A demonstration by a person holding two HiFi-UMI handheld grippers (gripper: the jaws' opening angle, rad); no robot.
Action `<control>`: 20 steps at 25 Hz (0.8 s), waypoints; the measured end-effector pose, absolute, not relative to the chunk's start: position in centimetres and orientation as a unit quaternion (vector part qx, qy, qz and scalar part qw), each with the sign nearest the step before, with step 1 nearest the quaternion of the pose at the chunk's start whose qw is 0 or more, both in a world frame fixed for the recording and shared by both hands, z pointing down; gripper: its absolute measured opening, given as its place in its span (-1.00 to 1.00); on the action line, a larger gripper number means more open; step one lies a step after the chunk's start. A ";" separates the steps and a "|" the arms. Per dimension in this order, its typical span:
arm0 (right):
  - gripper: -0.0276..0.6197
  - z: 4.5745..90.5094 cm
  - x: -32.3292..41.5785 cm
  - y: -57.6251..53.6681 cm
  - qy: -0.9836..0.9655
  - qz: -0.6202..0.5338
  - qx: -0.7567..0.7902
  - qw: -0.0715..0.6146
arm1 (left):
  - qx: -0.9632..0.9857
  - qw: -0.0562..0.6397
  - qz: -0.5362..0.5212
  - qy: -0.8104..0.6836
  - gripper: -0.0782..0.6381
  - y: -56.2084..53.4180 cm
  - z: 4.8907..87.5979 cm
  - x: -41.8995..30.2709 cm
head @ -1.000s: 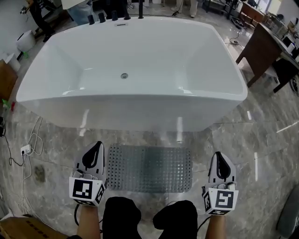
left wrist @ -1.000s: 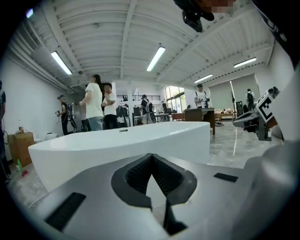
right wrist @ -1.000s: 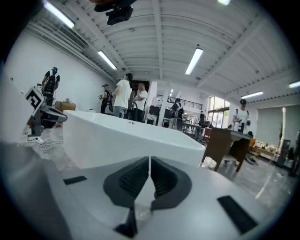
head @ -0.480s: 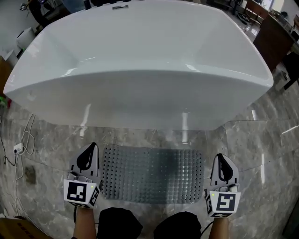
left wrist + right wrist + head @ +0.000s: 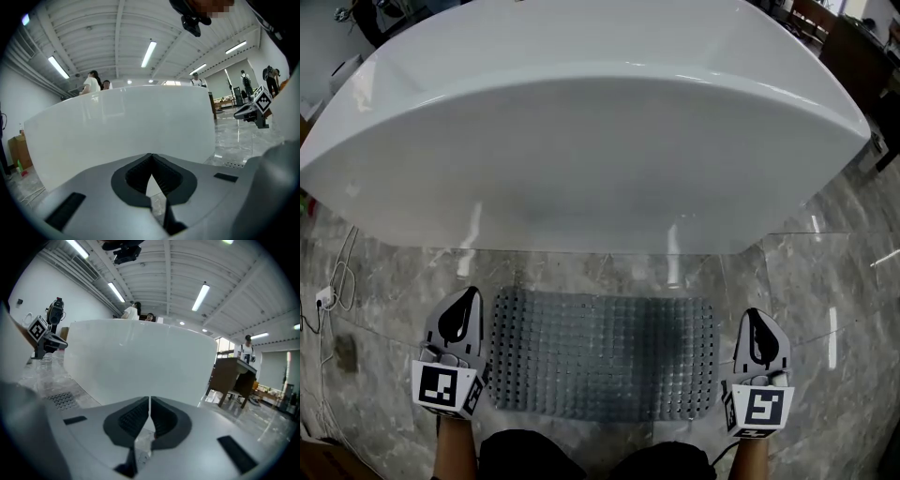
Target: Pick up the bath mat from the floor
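Observation:
A grey, studded bath mat lies flat on the marble floor in front of the white bathtub in the head view. My left gripper hovers just off the mat's left edge, jaws shut and empty. Just beyond the mat's right edge my right gripper is likewise shut on nothing. In the left gripper view the shut left gripper faces the tub wall. The right gripper view shows the shut right gripper before the tub, with a corner of the mat at the left.
White cables and a power strip lie on the floor at the far left. A dark wooden desk stands to the right of the tub. People stand behind the tub. My knees show at the bottom edge.
The head view has dropped closer and tilted down: the tub now fills the top and its inside is out of sight. Both grippers have spread a little wider, beside the mat's ends.

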State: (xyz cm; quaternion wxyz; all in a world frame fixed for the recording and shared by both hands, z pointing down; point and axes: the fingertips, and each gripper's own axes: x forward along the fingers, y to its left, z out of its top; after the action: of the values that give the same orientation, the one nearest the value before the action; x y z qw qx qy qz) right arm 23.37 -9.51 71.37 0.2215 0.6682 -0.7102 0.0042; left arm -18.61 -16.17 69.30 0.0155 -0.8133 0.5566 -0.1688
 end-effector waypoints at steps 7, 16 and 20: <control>-0.84 75.8 23.1 -8.5 -0.716 0.022 0.661 0.224 | -0.823 0.009 -0.218 0.525 -0.78 -15.0 74.2 -18.1; -0.35 84.3 21.9 -6.4 -0.735 0.136 0.616 0.248 | -0.816 -0.122 -0.291 0.484 -0.06 -12.3 84.6 -20.1; -0.12 89.6 22.3 -4.5 -0.721 0.202 0.596 0.290 | -0.793 -0.198 -0.323 0.478 0.22 -10.4 90.2 -21.5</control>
State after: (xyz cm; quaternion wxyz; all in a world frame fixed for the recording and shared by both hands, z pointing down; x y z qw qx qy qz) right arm 22.34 -4.46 89.57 0.2896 0.5958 -0.7213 0.2021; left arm -21.52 -10.39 90.23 -0.1979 -0.7926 0.4776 -0.3232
